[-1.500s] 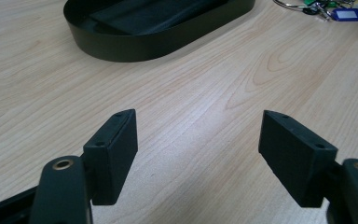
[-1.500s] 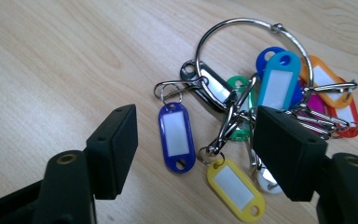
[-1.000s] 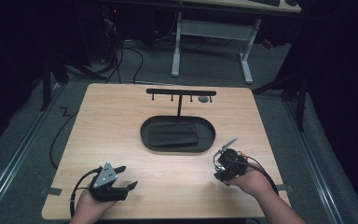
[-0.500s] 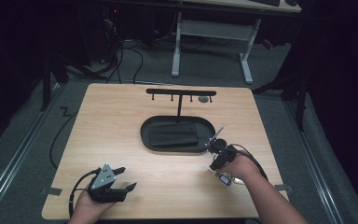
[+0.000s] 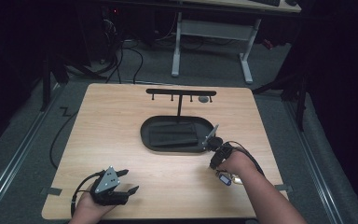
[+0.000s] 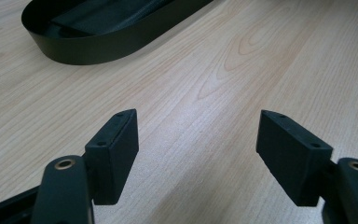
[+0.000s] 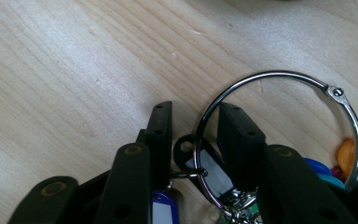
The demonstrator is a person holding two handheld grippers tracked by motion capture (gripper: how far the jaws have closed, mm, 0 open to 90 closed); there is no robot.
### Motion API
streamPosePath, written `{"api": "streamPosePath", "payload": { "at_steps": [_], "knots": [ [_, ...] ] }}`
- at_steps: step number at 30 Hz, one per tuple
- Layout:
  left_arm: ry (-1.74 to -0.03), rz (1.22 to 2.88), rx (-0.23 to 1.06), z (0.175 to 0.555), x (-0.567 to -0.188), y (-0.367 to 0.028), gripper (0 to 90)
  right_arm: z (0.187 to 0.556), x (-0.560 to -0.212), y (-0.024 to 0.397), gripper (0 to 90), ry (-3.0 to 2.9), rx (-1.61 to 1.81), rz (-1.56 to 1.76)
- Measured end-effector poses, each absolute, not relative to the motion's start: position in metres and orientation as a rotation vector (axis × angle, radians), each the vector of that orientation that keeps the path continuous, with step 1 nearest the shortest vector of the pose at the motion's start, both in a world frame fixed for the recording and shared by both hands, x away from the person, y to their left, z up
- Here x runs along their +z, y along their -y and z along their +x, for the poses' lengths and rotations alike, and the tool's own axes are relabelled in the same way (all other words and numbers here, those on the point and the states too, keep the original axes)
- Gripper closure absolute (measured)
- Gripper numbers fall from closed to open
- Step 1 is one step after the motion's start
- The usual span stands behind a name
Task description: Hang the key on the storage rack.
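Your right gripper (image 7: 193, 140) has been closing w/ the shiny steel key ring (image 7: 279, 77) between its jaws, over grainy wood table (image 7: 74, 56). Left gripper (image 6: 198, 154) spread, empty, near the oval black tray (image 6: 88, 46).

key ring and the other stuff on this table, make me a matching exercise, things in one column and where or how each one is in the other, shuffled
Things:
1. metal key ring
2. black oval tray
3. T-shaped hook rack
4. left gripper

Places or states:
A. stands behind the tray at the far side of the table
B. jaws wide apart over bare wood, nothing between them
C. lies on the wood with one side between the right gripper's jaws
D. sits at the middle of the table with a flat dark item inside

Pairs: 1-C, 2-D, 3-A, 4-B
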State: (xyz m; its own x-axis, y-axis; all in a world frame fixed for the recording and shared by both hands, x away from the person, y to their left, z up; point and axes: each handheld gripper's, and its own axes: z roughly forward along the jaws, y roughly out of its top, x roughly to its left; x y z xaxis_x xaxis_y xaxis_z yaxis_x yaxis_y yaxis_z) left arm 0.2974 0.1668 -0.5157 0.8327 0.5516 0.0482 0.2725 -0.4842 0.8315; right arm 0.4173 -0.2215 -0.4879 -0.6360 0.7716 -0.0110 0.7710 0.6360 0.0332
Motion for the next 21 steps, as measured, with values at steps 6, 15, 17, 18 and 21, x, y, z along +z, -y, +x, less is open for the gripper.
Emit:
{"api": "streamPosePath", "payload": {
  "at_steps": [6, 15, 17, 18, 21],
  "knots": [
    [-0.591, 2.102, 0.384, 0.297, -0.516, -0.167, 31.1, 0.423, -0.488, 0.220, 81.4, -2.827, 0.000, 1.363],
    [-0.583, 2.108, 0.385, 0.297, -0.516, -0.166, 31.5, 0.418, -0.487, 0.214, 87.0, -2.848, -0.029, 1.261],
    [-0.584, 2.107, 0.386, 0.297, -0.516, -0.166, 31.6, 0.416, -0.488, 0.213, 87.1, -2.857, -0.040, 1.216],
    [-0.585, 2.106, 0.385, 0.297, -0.516, -0.166, 31.6, 0.414, -0.487, 0.212, 87.0, -2.870, -0.038, 1.172],
    [-0.585, 2.108, 0.382, 0.297, -0.516, -0.166, 31.7, 0.410, -0.482, 0.213, 87.1, -2.890, -0.007, 1.161]
  ]
}}
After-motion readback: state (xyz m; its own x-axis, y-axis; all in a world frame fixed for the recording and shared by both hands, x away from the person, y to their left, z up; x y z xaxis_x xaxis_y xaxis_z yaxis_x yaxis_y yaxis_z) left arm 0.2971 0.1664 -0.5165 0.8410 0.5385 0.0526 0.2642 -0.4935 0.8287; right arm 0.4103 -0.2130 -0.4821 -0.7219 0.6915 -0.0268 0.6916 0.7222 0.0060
